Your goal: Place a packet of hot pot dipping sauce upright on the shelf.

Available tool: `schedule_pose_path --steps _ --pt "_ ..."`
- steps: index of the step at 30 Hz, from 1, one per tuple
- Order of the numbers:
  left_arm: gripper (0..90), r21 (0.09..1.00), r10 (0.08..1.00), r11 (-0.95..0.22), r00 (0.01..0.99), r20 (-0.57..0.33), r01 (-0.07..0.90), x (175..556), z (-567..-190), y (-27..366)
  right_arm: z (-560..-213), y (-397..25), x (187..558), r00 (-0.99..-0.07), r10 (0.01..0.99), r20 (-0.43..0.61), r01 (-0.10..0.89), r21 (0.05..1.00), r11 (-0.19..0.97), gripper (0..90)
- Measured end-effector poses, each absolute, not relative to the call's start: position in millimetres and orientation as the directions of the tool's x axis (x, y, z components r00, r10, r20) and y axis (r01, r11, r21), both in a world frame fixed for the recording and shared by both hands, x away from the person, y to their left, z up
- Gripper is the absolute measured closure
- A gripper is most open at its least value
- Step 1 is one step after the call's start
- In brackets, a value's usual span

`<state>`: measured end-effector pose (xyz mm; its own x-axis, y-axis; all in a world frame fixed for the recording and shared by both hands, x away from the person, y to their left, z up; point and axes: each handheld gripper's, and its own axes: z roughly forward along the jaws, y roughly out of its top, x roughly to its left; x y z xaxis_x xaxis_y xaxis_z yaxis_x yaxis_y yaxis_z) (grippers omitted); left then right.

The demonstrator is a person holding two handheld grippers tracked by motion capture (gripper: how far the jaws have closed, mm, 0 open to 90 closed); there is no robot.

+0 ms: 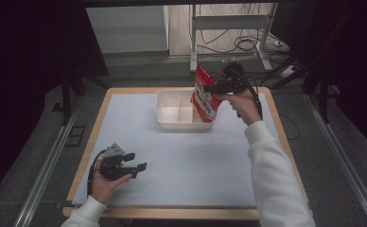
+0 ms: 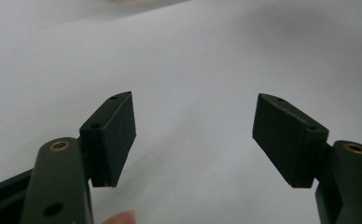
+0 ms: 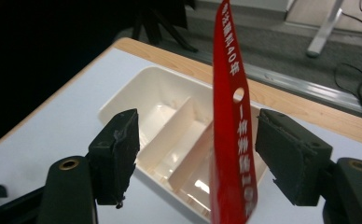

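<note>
Right gripper view: thin, light, floppy red packet between parted right tool jaws, best pinched at its stiffer sealed top edge.

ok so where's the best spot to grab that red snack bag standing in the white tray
Grip the flat sealed top strip of the red snack bag, beside its hang hole. The bag stands upright in the right end of the white divided tray, edge-on between the right gripper's open jaws, so come from above and close across its thin faces.
</note>
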<state>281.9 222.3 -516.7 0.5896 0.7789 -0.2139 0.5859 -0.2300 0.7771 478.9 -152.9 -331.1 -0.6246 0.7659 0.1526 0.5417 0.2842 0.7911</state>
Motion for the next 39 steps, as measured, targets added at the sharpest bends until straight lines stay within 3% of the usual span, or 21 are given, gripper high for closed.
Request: schedule_pose_path --steps 8,16,31,39 --pt "29.5 0.777 0.781 -0.224 0.586 -0.218 0.588 282 -517 221 -343 -176 444 -0.679 0.722 0.136 0.477 0.829 0.292 28.1" --pt "29.5 0.773 0.785 -0.226 0.581 -0.216 0.592 283 -519 219 -376 -210 399 -0.7 0.706 0.11 0.446 0.839 0.312 28.1" --pt "29.5 0.77 0.794 -0.225 0.571 -0.211 0.597 282 -520 218 -469 -260 348 -0.671 0.726 0.149 0.515 0.799 0.312 28.3" --pt "29.5 0.771 0.793 -0.226 0.572 -0.209 0.595 282 -520 220 -484 -266 345 -0.653 0.741 0.156 0.541 0.781 0.312 28.1"
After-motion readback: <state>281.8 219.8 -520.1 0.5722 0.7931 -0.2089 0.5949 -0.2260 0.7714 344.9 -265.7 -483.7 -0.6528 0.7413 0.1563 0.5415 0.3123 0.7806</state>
